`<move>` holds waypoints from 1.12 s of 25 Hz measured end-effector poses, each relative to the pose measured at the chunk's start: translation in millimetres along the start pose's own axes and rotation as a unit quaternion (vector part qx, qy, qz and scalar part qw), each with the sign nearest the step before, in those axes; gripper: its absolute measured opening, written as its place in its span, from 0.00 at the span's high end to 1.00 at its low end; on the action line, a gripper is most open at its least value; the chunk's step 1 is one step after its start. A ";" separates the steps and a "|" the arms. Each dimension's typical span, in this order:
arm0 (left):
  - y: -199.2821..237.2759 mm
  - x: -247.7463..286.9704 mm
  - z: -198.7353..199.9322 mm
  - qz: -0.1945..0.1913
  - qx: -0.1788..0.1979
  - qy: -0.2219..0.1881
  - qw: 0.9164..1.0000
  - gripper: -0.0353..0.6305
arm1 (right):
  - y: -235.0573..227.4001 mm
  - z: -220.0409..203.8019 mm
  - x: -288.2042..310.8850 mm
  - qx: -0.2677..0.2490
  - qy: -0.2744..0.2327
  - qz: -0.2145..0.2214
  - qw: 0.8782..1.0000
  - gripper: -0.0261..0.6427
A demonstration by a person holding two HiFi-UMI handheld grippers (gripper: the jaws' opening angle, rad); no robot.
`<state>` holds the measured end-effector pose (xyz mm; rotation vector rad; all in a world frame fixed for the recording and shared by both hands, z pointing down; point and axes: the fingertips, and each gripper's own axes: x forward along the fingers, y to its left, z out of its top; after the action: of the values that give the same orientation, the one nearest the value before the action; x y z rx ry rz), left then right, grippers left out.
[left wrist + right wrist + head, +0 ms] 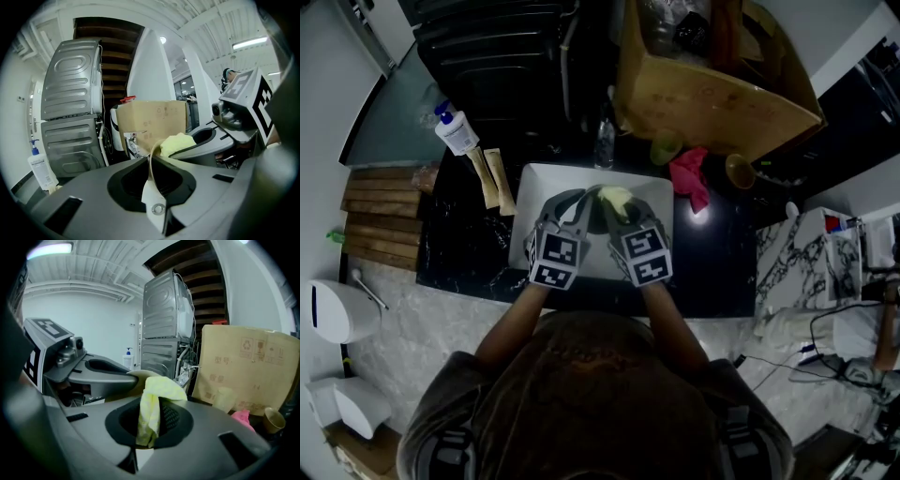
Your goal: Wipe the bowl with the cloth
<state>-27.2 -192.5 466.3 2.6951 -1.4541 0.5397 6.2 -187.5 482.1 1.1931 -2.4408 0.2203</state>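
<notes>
My left gripper (152,164) is shut on the thin cream rim of the bowl (151,169), which stands on edge between its jaws. My right gripper (150,416) is shut on a yellow cloth (152,404), and the cloth's top folds over against the bowl (135,376). In the head view both grippers meet over a white basin (536,192): the left gripper (579,204) and the right gripper (614,208) stand close side by side, with the cloth (617,198) showing between their tips. Most of the bowl is hidden by the grippers there.
A large cardboard box (722,94) stands behind the basin, with a pink rag (692,174), a green cup (666,147) and a brown cup (739,171) in front of it. A pump bottle (455,129) and wooden slats (380,216) lie at the left. Stacked grey machines (70,122) stand behind.
</notes>
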 end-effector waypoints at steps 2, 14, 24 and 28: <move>0.5 0.9 -0.2 0.001 0.003 0.001 1.000 0.89 | 0.2 -4.5 0.8 -0.005 0.011 0.001 1.000 0.93; 7.5 3.8 -5.0 0.007 -0.002 0.001 1.000 0.89 | 18.1 -32.5 6.9 -0.010 0.064 0.045 0.997 0.93; 8.7 4.1 -4.3 0.002 -0.007 0.004 1.000 0.88 | 49.3 -40.0 8.3 -0.014 0.064 0.114 0.991 0.93; 10.3 4.0 -8.6 -0.001 -0.010 0.012 1.000 0.90 | 42.3 -31.7 3.5 -0.028 0.050 0.106 0.993 0.93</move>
<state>-36.0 -199.9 474.3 2.6641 -1.4432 0.5522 -19.4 -153.8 513.8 0.8775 -2.4660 0.2659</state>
